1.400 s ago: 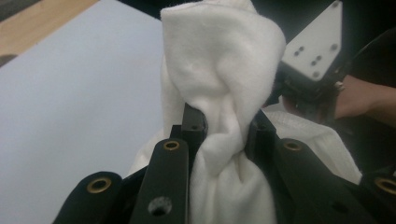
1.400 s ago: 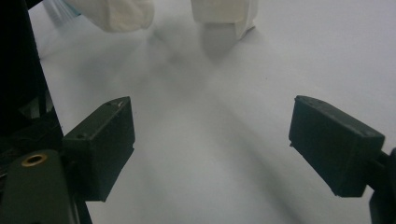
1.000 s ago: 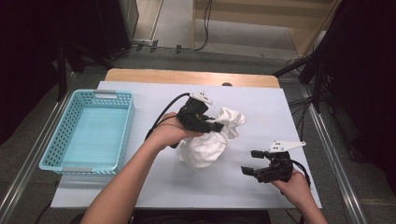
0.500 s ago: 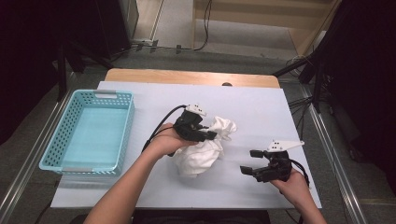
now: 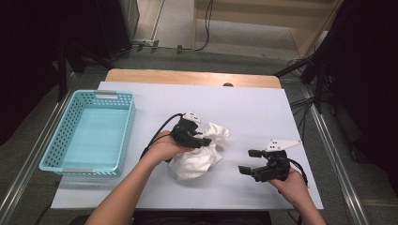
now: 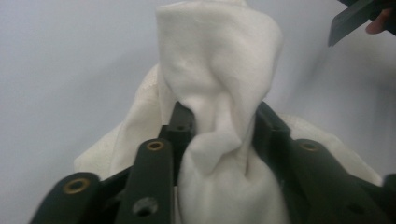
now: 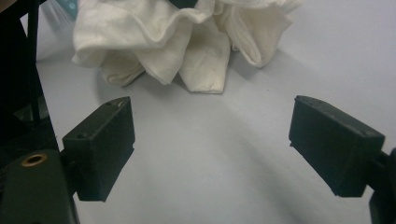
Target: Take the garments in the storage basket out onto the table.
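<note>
A crumpled white cloth lies in a heap on the white table top, near its middle. My left gripper sits on top of the heap, coming from the left. In the left gripper view a fold of the cloth stands between the jaws of the left gripper and touches both; these jaws have just been opening. To the right of the heap, my right gripper rests low over the table, open and empty. In its own view the right gripper points at the cloth, a short way off.
A light blue plastic basket stands empty at the table's left side. A wooden strip runs along the far edge of the table. Bare table top lies behind the cloth and to the far right.
The left gripper has come down and toward the near side with the cloth, which now rests bunched on the table. The right gripper has stayed where it was.
</note>
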A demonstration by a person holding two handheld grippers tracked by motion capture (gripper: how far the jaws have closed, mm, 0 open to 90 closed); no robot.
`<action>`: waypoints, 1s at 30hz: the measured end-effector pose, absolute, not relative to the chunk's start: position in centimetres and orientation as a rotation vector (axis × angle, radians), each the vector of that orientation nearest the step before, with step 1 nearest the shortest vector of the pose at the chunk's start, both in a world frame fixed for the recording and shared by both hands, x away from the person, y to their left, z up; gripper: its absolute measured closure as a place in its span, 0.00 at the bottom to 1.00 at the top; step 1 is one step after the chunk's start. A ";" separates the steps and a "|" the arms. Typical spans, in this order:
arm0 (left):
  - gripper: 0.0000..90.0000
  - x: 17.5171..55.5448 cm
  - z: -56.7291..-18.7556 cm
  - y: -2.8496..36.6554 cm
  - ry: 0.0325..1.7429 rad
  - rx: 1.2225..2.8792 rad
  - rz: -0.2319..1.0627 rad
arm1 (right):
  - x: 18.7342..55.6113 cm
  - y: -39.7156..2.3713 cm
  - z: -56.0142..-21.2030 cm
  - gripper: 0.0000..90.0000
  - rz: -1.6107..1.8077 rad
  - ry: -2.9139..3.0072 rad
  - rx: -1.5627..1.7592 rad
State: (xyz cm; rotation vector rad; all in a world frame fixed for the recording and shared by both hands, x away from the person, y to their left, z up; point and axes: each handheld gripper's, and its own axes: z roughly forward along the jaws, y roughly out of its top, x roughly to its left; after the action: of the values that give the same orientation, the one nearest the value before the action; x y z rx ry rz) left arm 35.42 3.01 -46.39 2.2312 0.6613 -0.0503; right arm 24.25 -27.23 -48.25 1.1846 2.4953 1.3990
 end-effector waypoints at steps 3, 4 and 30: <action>0.55 35.3 -46.3 3.0 0.631 2.201 -0.005 | 24.2 -27.3 -48.3 0.14 1.399 2.495 1.180; 0.53 35.3 -46.2 3.1 0.625 2.195 -0.002 | 24.1 -27.4 -48.3 0.14 1.401 2.494 1.183; 0.15 36.9 -43.6 5.9 0.795 2.088 -0.034 | 24.0 -27.5 -48.3 0.14 1.393 2.505 1.180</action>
State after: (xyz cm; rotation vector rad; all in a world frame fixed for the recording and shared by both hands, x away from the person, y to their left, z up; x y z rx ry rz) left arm 36.87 5.93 -43.61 2.0884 0.7954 -0.0338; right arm 24.02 -27.50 -48.31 1.1795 2.5050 1.3928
